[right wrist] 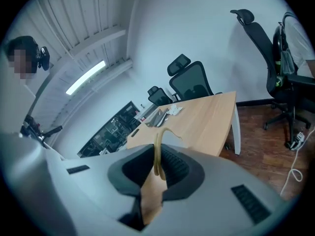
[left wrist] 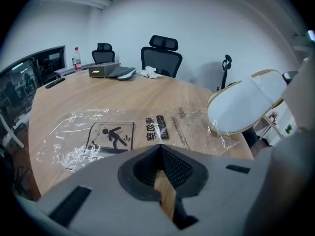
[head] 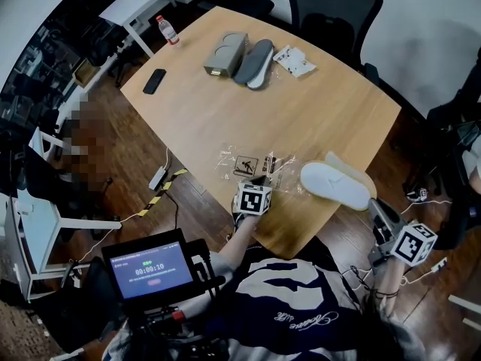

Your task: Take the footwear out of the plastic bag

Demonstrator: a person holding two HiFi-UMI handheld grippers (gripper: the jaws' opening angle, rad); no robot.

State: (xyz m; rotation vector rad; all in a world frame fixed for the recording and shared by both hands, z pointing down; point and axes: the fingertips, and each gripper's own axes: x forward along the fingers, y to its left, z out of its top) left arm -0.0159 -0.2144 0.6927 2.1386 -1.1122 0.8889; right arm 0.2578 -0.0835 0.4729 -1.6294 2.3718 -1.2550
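A clear plastic bag [head: 248, 164] with a black warning figure printed on it lies flat near the table's front edge; in the left gripper view the bag [left wrist: 118, 132] spreads out ahead of the jaws. My left gripper [head: 259, 180] [left wrist: 160, 149] is shut, its tips down on the bag's near edge, where the film seems pinched. A white slipper [head: 336, 185] [left wrist: 246, 104] with a tan sole hangs tilted off the bag's right end, over the table edge. My right gripper [head: 370, 204] [right wrist: 157, 162] is shut on the slipper's thin tan rim [right wrist: 158, 151].
At the far end of the table [head: 301, 119] lie a grey box with grey insoles [head: 239, 55], a small plastic packet [head: 294, 61], a black phone [head: 154, 81] and a water bottle [head: 167, 30]. Office chairs [head: 331, 10] stand behind it. A small screen [head: 150, 269] sits close below.
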